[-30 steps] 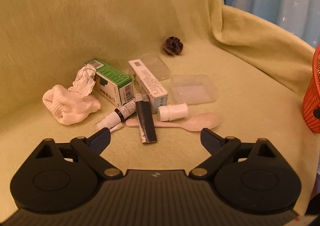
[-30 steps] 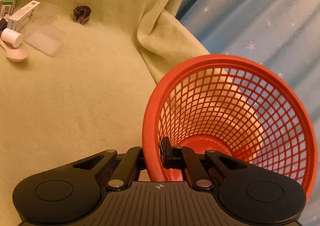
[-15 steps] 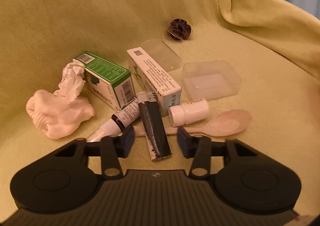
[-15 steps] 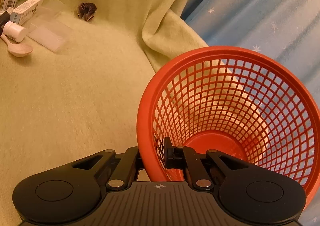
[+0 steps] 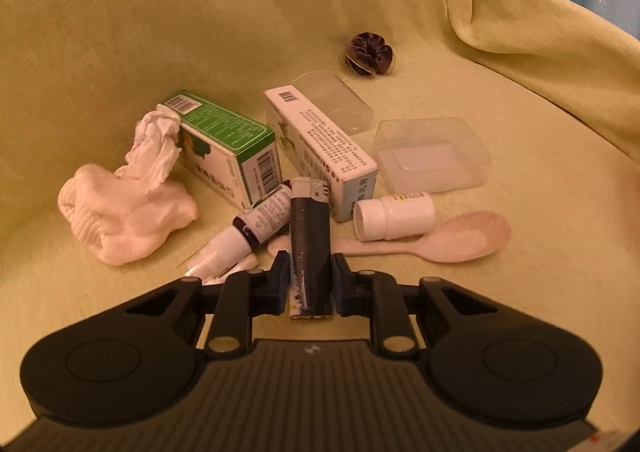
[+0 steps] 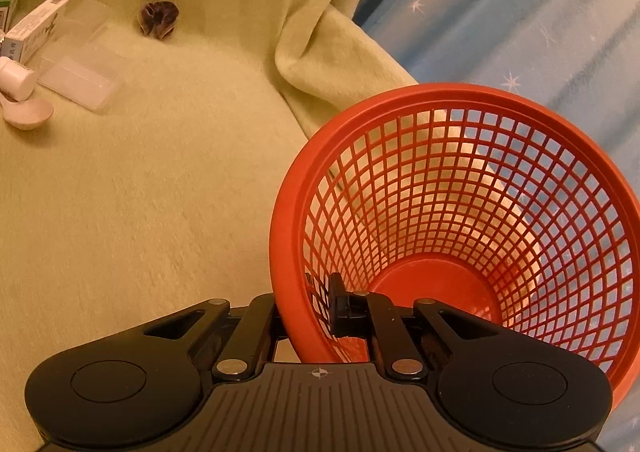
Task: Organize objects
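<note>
Off the seat's right edge, the red basket (image 6: 460, 219) hangs by its rim, pinched by the right gripper (image 6: 316, 308); being light, springy mesh, it could twist in that grip. Only the right wrist view shows it empty. Among the clutter on the green throw (image 5: 520, 252), the left gripper (image 5: 310, 284) is closing its jaws about the lighter (image 5: 310, 248), whose small, hard, slick body is best held mid-body. Only the left view shows this.

Black lighter (image 5: 311, 252) lying lengthwise across spoon handle (image 5: 420, 244), metal cap pointing toward boxes; empty red mesh basket (image 6: 472, 211) tilted.
</note>
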The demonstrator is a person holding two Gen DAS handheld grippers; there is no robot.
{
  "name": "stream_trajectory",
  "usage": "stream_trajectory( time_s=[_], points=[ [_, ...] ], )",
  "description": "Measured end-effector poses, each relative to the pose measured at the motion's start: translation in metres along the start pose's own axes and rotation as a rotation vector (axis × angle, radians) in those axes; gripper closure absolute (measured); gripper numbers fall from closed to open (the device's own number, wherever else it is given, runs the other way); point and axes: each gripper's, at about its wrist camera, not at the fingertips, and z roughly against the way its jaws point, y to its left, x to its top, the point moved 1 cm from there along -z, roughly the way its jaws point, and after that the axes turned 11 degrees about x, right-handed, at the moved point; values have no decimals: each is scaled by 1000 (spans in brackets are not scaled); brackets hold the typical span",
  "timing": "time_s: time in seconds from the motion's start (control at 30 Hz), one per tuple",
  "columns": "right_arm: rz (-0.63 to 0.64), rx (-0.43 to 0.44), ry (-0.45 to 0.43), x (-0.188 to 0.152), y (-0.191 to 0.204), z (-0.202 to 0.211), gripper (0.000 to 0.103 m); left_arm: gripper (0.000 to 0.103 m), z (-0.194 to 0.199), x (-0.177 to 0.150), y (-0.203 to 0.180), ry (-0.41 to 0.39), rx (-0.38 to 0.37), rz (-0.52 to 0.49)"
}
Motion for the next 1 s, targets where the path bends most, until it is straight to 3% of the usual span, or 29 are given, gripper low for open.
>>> stream_trajectory(
  time_s=[0.37, 0.7, 0.83, 1.0],
  points=[
    [12, -10, -7, -3, 3, -1, 98, 86, 31, 6, 14, -50, -22, 41],
    [13, -4, -14, -1, 3, -2, 98, 86, 59, 25, 9, -105, -88, 40],
    [4, 0, -20, -1, 1, -2, 98, 86, 77, 45, -11, -134, -208, -29],
    [12, 1, -28, -1, 3, 1, 98, 86, 108, 81, -56, -174, -468, -181]
  ],
)
